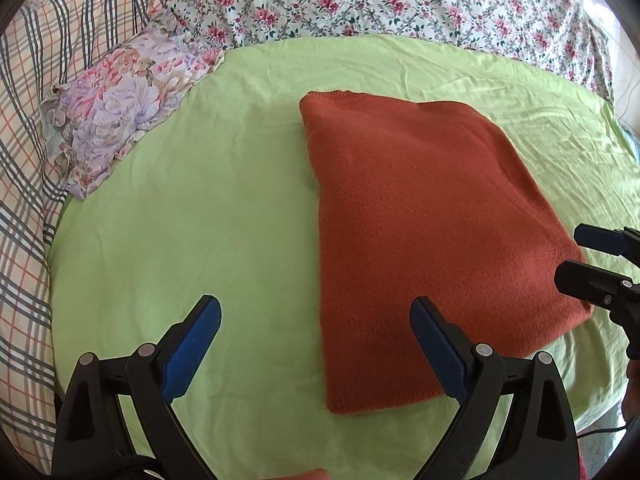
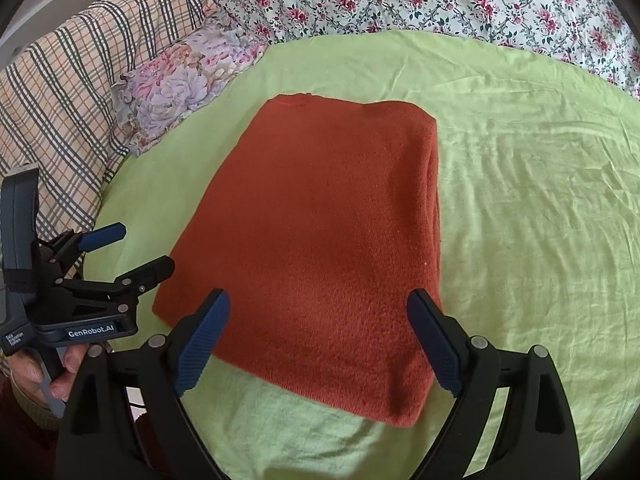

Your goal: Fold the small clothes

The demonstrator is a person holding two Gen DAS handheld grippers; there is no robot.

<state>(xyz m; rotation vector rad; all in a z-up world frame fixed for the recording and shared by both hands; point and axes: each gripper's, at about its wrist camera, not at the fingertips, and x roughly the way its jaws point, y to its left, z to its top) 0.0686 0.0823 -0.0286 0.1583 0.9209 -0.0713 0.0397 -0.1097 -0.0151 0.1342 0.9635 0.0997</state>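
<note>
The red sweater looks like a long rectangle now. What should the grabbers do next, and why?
Probably lower both open grippers, left gripper and right gripper, to pinch the sweater's near edge and fold it away in half: it lies flat, long and narrow on the green sheet, unheld.

Left black two-finger gripper with blue ribbed pads, jaws spread wide and angled downward, right black blue-padded gripper likewise spread, nothing pinched, hand gripping the left handle
</note>
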